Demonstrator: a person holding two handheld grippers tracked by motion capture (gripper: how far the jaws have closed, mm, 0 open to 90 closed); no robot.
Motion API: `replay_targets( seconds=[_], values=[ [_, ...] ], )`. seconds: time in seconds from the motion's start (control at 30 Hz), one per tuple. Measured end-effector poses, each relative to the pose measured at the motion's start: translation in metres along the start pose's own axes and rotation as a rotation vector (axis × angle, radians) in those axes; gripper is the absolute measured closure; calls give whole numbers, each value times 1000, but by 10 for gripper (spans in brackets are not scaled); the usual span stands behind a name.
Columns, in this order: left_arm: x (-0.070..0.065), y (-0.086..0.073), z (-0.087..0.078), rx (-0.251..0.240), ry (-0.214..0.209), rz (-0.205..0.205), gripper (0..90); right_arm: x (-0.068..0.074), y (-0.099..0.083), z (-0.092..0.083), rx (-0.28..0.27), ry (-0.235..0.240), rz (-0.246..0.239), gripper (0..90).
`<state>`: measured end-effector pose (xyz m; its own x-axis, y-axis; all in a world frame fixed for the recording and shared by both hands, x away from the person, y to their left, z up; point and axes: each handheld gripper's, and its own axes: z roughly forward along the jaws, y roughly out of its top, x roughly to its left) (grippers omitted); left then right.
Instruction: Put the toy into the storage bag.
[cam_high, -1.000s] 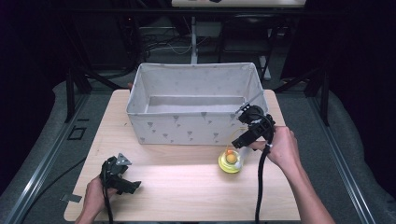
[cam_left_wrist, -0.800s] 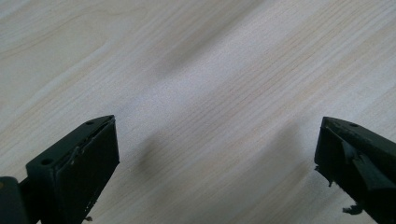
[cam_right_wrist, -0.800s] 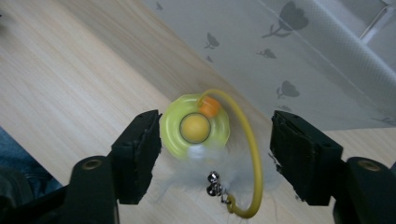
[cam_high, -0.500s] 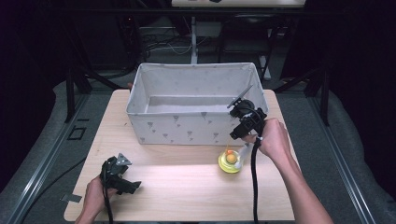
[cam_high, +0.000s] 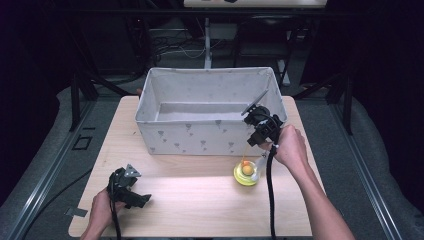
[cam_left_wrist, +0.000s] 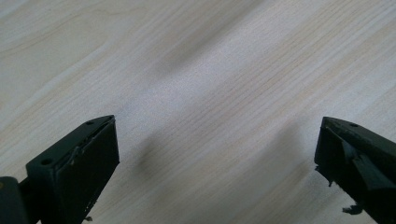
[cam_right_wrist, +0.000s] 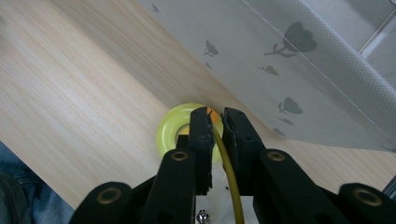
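A: Where's the toy relative to the tongs?

B: The yellow ring toy (cam_high: 246, 173) sits lower right of centre in the high view, on the table (cam_high: 200, 200), directly below the right gripper (cam_high: 260, 131). A thin yellow cord (cam_right_wrist: 227, 163) runs up from it, pinched between that gripper's nearly closed jaws. Cord axis near vertical.

A: And the bin?

B: The fabric bin (cam_high: 210, 117) is just above, its front wall close beside the toy; likely destination, only a guess.

A: Left hand?

B: The left gripper (cam_high: 127, 187) is at lower left, well apart, jaws spread wide over bare wood, holding nothing.

A: Any writing?

B: None legible; small grey flower prints on the bin.
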<state>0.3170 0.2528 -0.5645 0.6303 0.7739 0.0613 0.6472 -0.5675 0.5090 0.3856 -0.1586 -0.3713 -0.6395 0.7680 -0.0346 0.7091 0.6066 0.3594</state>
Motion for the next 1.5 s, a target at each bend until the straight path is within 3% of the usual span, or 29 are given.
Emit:
replay_targets(
  seconds=[0.1,1.03,1.5],
  values=[
    [0,0,0,0,0,1,1,0,0,2,-1,4,2,873],
    [0,0,0,0,1,3,1,8,7,-6,44,-2,-54,879],
    [0,0,0,3,1,4,1,15,12,-19,31,-7,-86,879]
  ],
)
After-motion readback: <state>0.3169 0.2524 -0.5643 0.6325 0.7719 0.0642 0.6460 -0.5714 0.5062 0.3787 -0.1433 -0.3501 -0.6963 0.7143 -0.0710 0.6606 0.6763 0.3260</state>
